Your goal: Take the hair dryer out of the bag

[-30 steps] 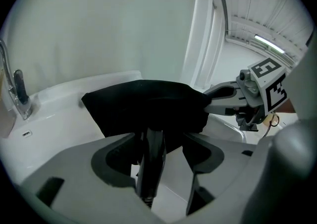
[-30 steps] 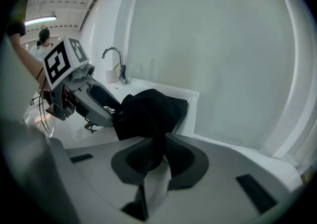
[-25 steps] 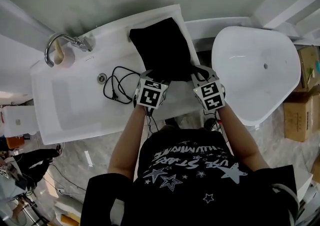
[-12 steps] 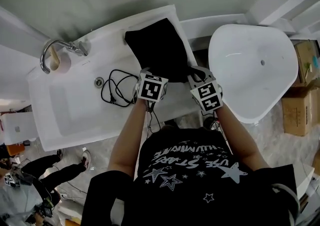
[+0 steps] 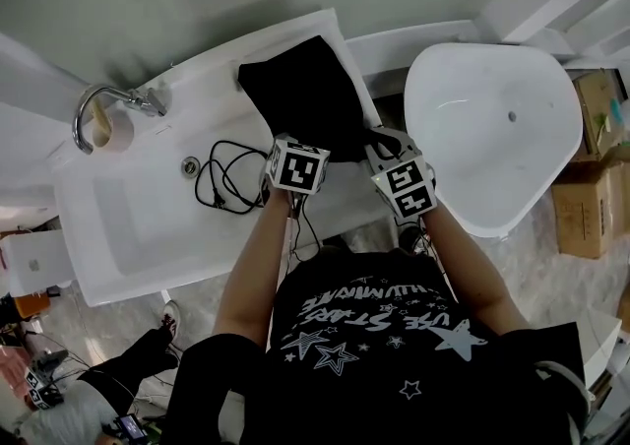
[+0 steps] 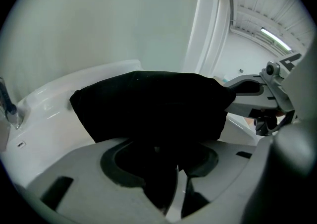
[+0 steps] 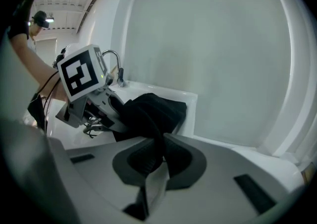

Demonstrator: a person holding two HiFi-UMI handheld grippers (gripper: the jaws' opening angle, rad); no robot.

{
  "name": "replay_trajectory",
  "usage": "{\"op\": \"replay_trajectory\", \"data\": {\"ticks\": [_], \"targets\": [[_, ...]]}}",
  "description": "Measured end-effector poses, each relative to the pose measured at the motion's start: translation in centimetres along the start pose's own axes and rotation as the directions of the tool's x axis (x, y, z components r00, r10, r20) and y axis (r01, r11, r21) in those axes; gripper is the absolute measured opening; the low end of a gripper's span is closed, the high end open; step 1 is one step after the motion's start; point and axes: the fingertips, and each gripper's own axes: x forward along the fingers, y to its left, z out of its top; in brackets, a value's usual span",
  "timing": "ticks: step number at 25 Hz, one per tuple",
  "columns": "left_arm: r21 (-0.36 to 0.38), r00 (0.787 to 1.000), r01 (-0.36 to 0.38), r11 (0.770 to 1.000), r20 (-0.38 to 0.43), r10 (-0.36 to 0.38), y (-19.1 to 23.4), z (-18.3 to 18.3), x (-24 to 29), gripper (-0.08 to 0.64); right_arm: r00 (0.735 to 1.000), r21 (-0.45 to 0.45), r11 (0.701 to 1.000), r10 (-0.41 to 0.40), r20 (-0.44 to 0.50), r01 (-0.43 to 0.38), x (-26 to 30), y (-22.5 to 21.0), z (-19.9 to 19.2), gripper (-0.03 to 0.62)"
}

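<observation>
Altogether one bag (image 5: pixel 303 98); two hand-held grippers (image 5: pixel 292 146) (image 5: pixel 382 144)

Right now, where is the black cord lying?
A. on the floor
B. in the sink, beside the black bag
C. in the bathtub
B: the black cord lies looped in the white sink by its drain, left of the black bag.

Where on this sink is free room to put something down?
Free: the basin floor left of the black cable, and the back ledge between the faucet and the black bag. Crowded: around the cable and drain, and the right end under the bag.
</observation>
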Motion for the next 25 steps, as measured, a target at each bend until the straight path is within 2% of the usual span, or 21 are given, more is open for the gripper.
{"op": "replay_trajectory", "data": {"ticks": [8,15,25], "targets": [[0.096,1.000,0.018,0.995,-0.009,-0.017,-0.5,0.1,-0.9,0.202,1.000,-0.007,1.000,0.005,0.010,-0.005,-0.4,-1.0,0.2,0.023],[0.202,0.997,0.077,0.976,-0.026,-0.073,-1.4,-0.6,-2.0,0.202,0.999,-0.023,0.999,0.033,0.022,-0.033,-0.7,-2.1,0.9,0.021],[0.202,0.993,0.115,0.973,-0.045,-0.108,-2.6,-2.1,-3.4,0.202,0.995,-0.049,0.994,0.097,0.011,-0.097,-0.2,-1.5,0.5,0.021]]}}
